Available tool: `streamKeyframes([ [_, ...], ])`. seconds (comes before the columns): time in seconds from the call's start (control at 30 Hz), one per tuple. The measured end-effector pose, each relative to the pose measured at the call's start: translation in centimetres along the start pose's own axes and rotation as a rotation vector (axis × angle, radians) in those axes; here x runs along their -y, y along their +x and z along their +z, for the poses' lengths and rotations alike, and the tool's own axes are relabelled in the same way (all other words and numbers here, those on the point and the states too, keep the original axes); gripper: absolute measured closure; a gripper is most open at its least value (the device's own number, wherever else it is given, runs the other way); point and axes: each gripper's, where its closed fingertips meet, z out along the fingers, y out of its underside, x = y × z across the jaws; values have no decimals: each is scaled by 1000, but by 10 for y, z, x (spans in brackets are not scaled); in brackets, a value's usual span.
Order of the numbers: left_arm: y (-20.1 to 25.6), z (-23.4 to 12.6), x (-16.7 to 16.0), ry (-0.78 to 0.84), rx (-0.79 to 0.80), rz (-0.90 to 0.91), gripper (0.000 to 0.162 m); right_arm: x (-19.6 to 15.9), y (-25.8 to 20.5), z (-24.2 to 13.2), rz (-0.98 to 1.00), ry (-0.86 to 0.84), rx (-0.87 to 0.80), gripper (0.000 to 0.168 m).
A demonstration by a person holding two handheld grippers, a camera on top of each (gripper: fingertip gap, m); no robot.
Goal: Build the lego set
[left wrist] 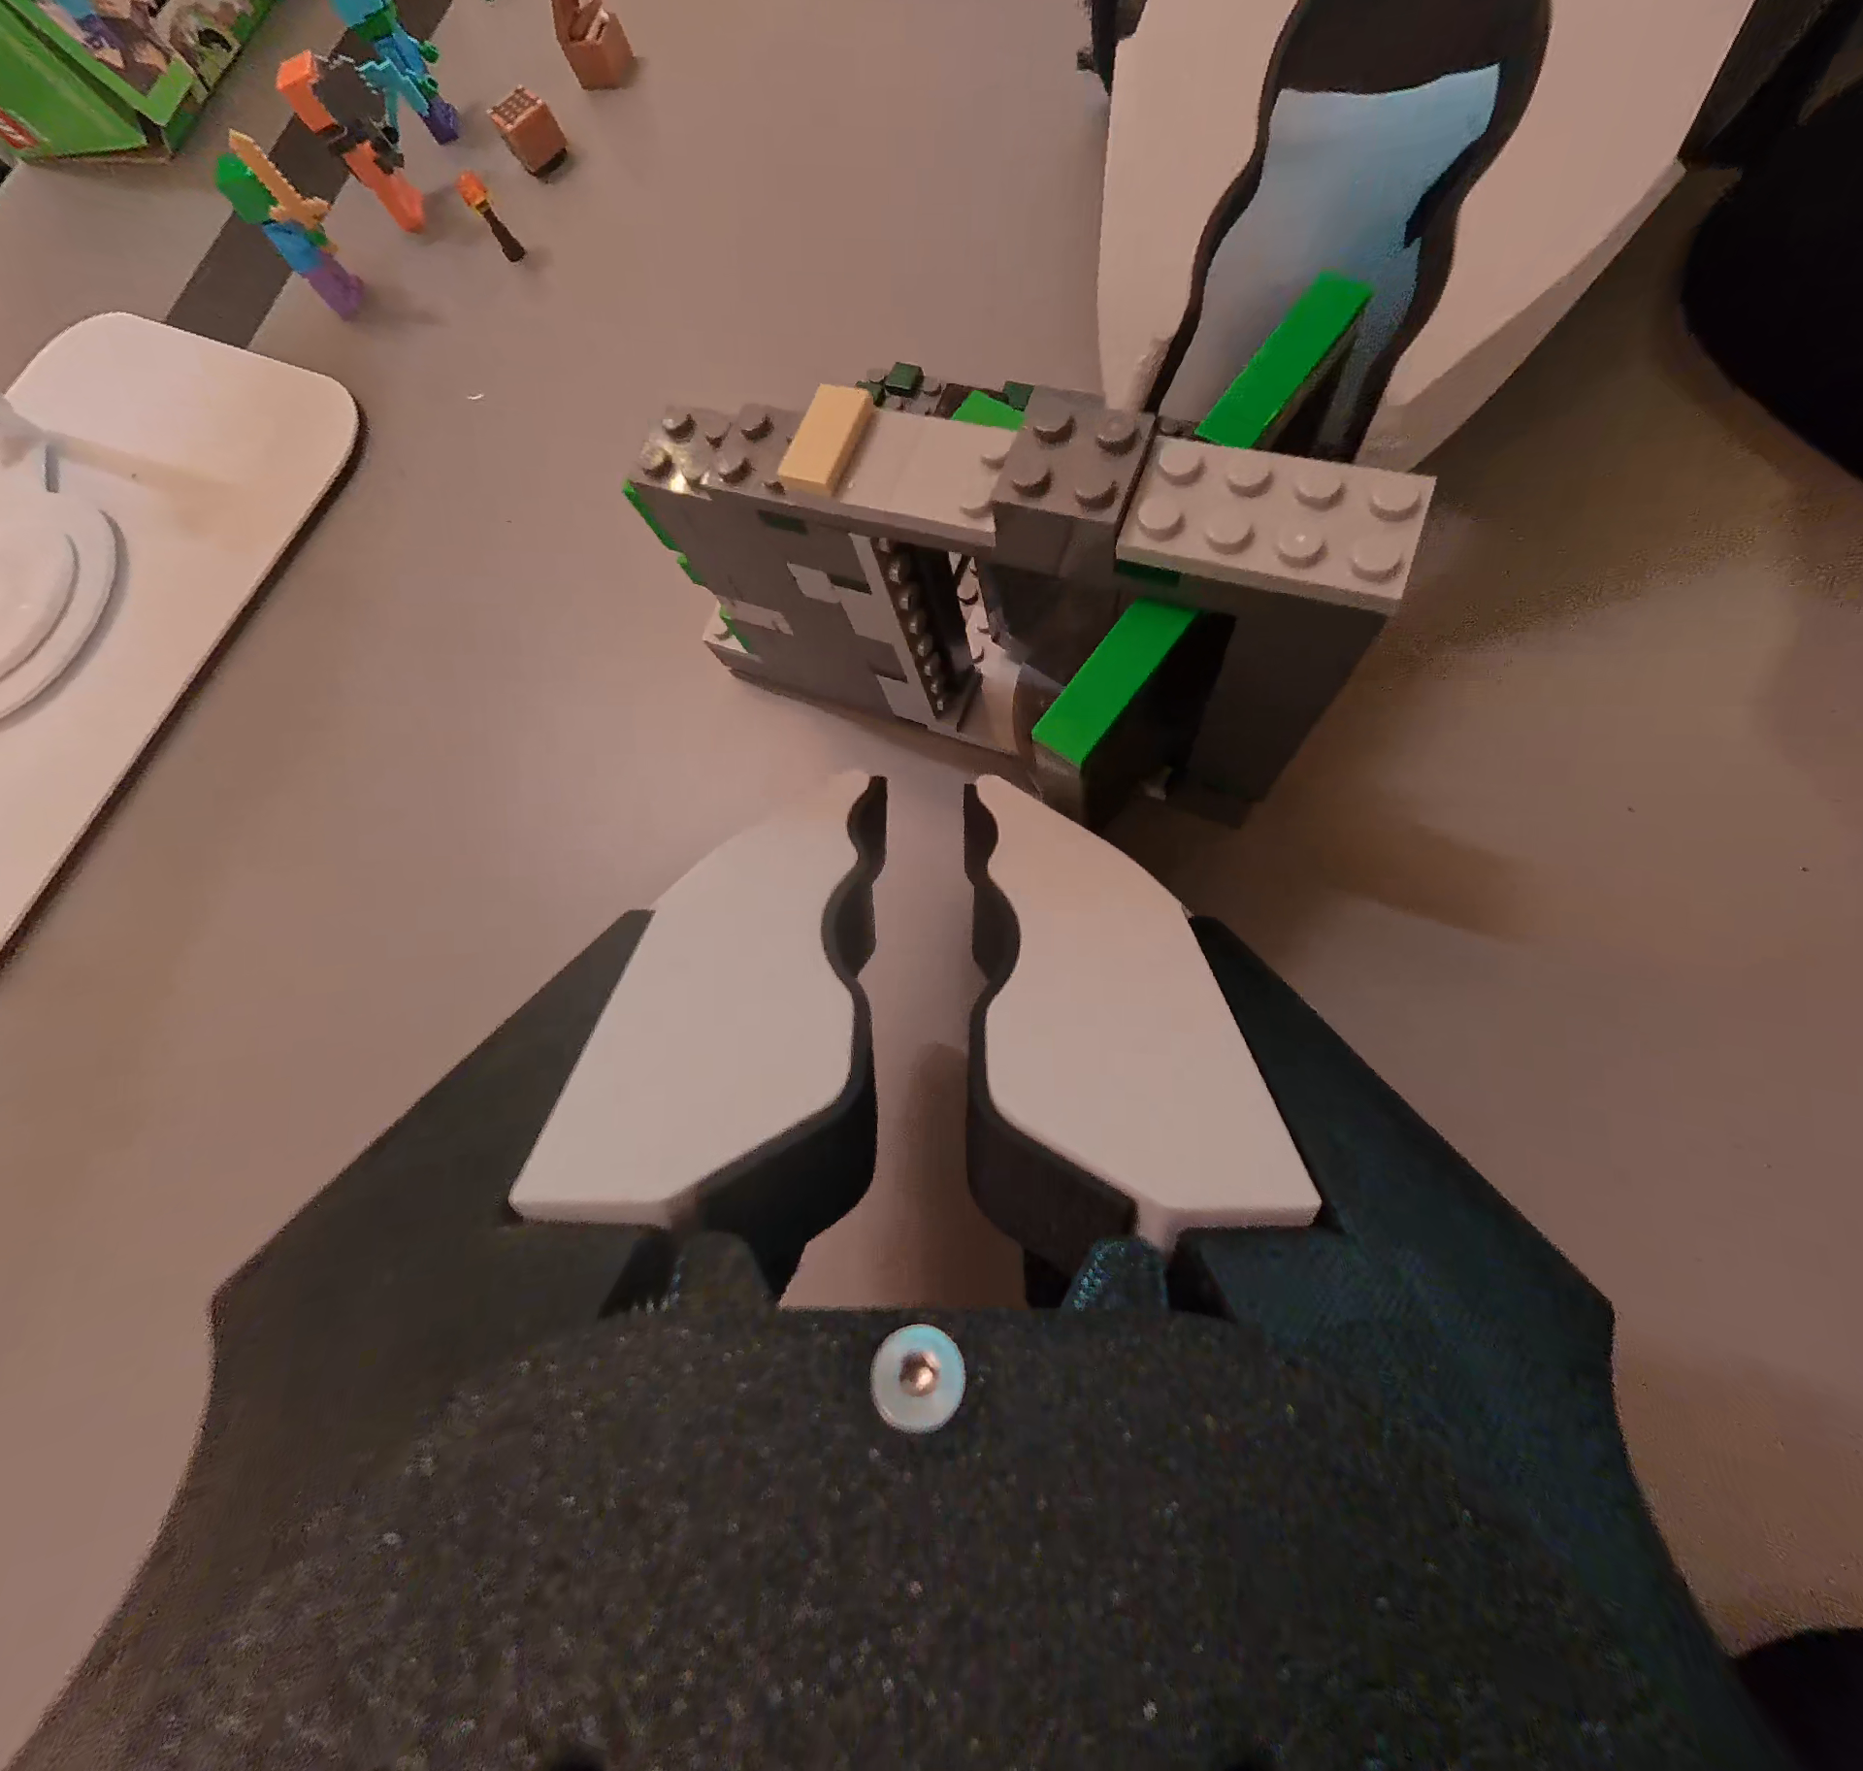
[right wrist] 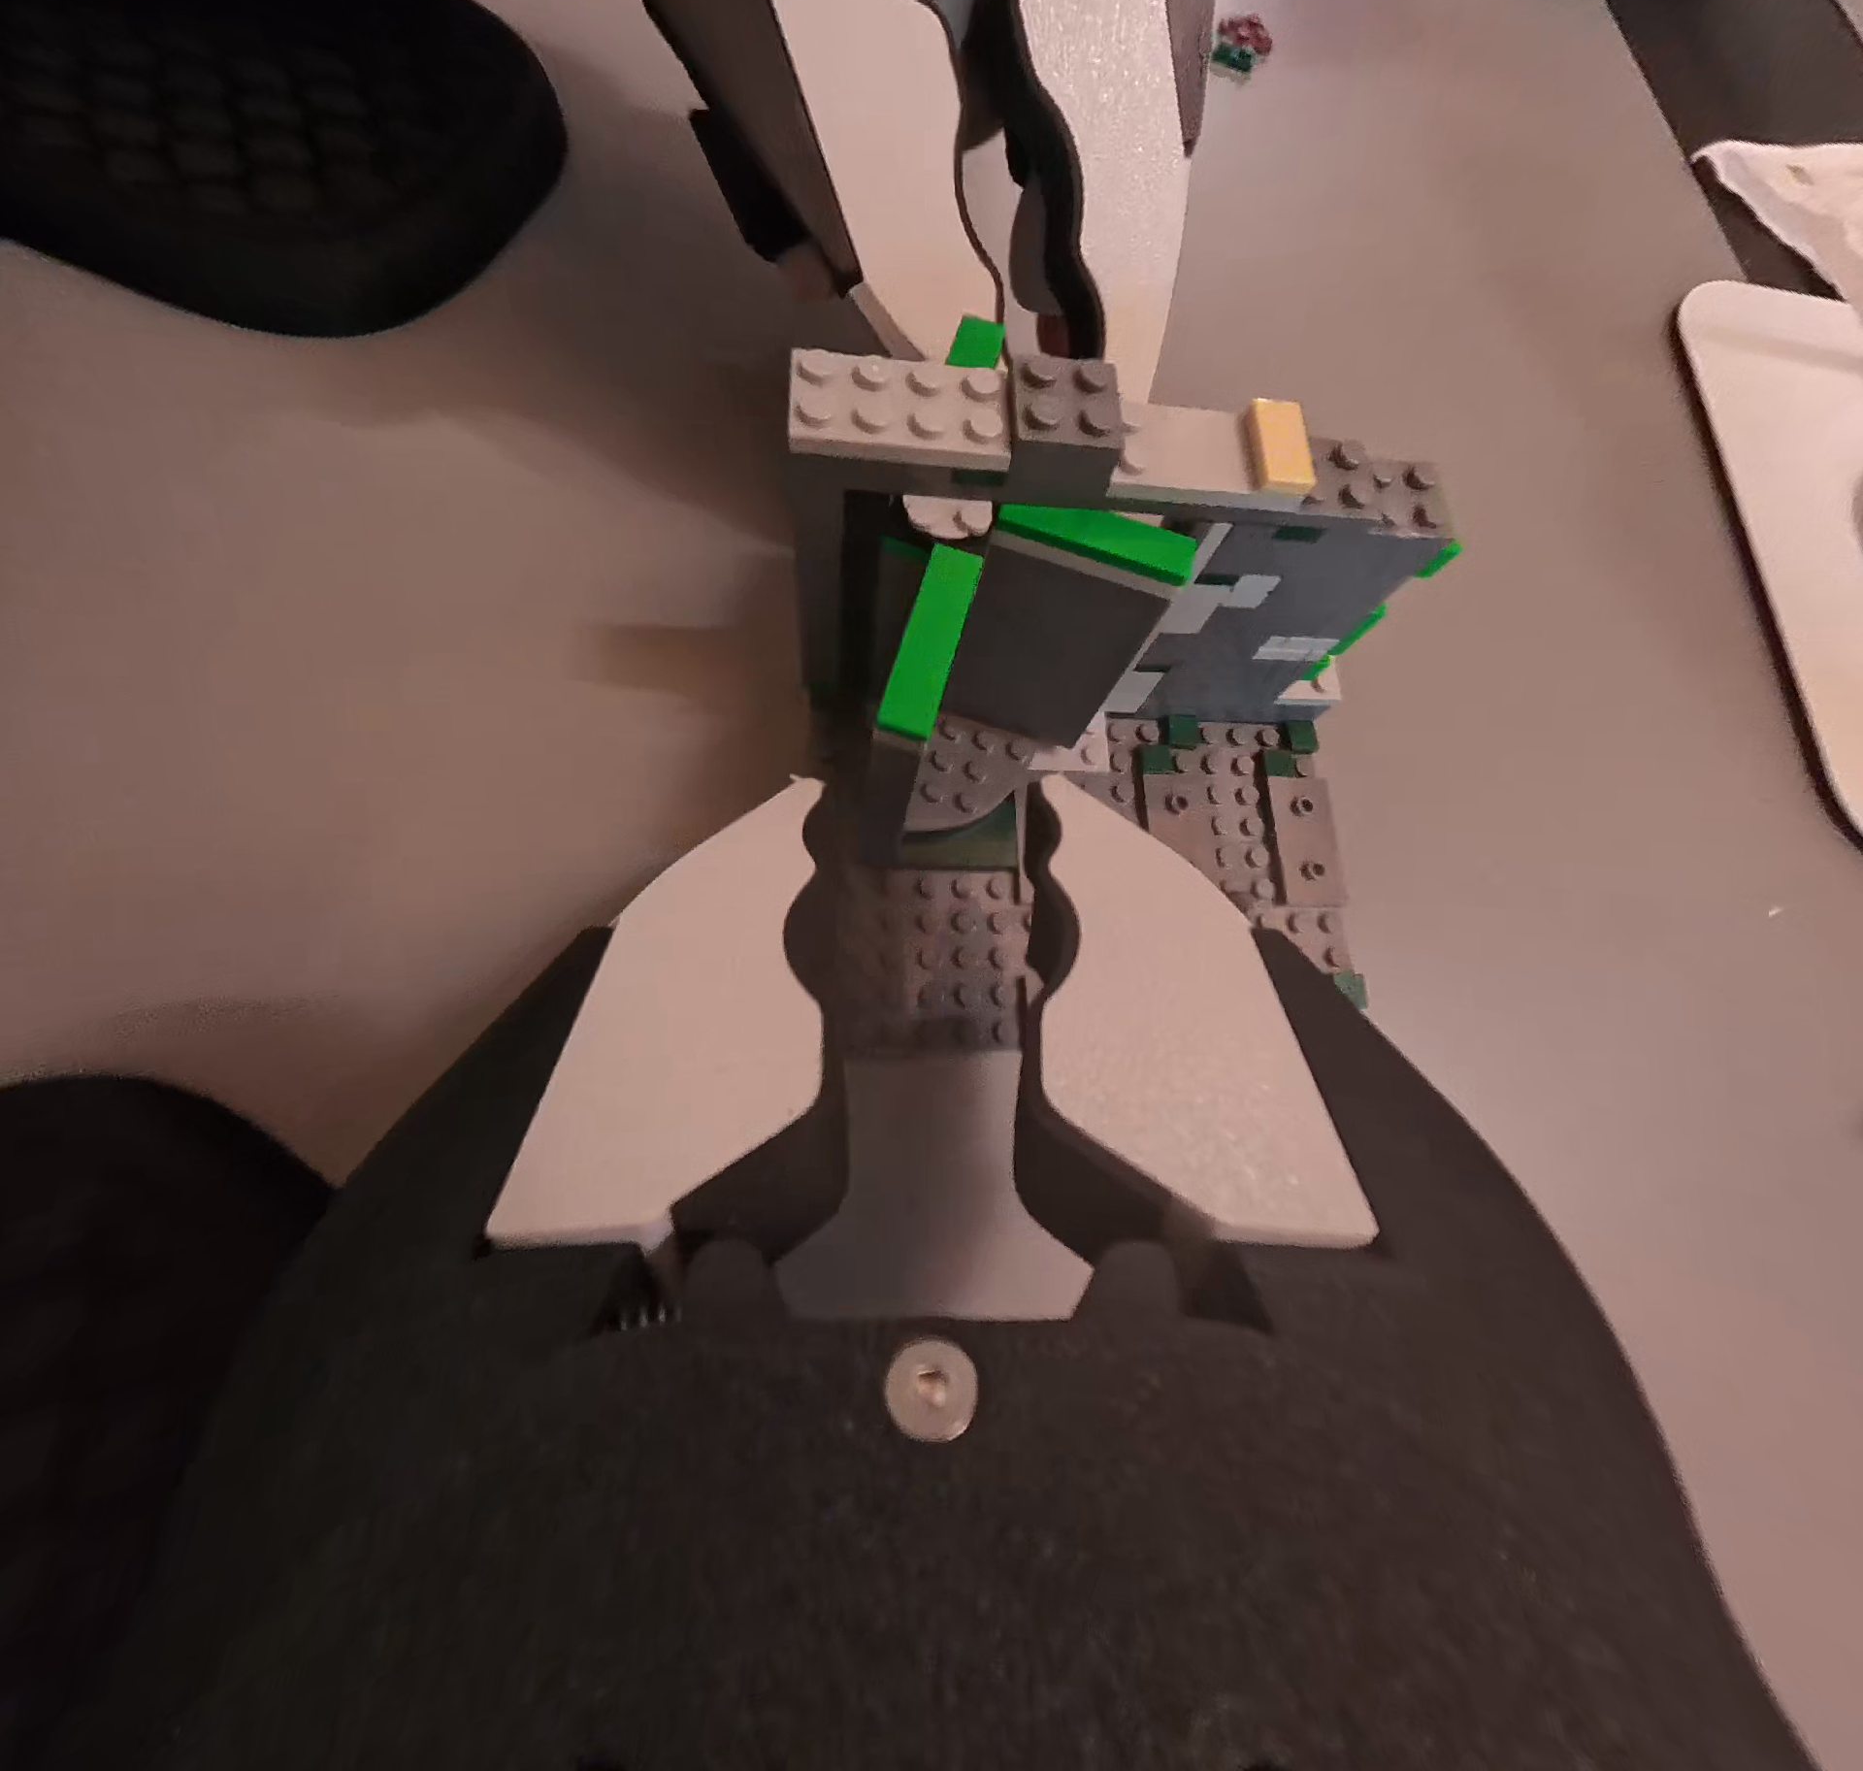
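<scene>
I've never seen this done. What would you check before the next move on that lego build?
1. Right gripper grips the base of the lego build: ok, it seems.
2. Left gripper empty, slightly open: ok.
3. Green-edged panel seated squarely: not ok, tilted.
4. Tan tile flat on the top wall: ok.
5. Toy figures clear of the build: ok, standing apart.
6. Next piece picked: cannot tell.

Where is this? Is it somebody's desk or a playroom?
Probably a desk or table at home or in an office. A flat grey tabletop holds the half-built lego model, toy figures and the green set box.
</scene>
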Motion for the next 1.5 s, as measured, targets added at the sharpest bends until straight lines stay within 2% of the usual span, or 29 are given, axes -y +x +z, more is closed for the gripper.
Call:
streamKeyframes([
  [0.1,2,1,0,2,-12,3,146,-3,12,3,-39,-11,-75,141],
  [0.33,4,2,-3,16,-19,-11,146,0,24,-2,-55,30,-93,145],
  [0.43,8,4,-2,24,-34,-7,146,5,22,-3,-40,76,-65,155],
  [0.7,13,-1,-7,24,-62,5,146,1,23,2,-6,95,-44,158],
  [0.83,20,-9,-1,94,-124,-16,146,2,23,2,58,111,-17,160],
  [1.07,31,1,5,117,-150,2,136,5,24,2,64,136,-13,160],
  [1.23,30,7,10,138,-122,11,153,5,26,1,58,134,-26,160],
  [1.5,30,5,13,153,-124,6,153,7,27,-1,55,147,-29,159],
])
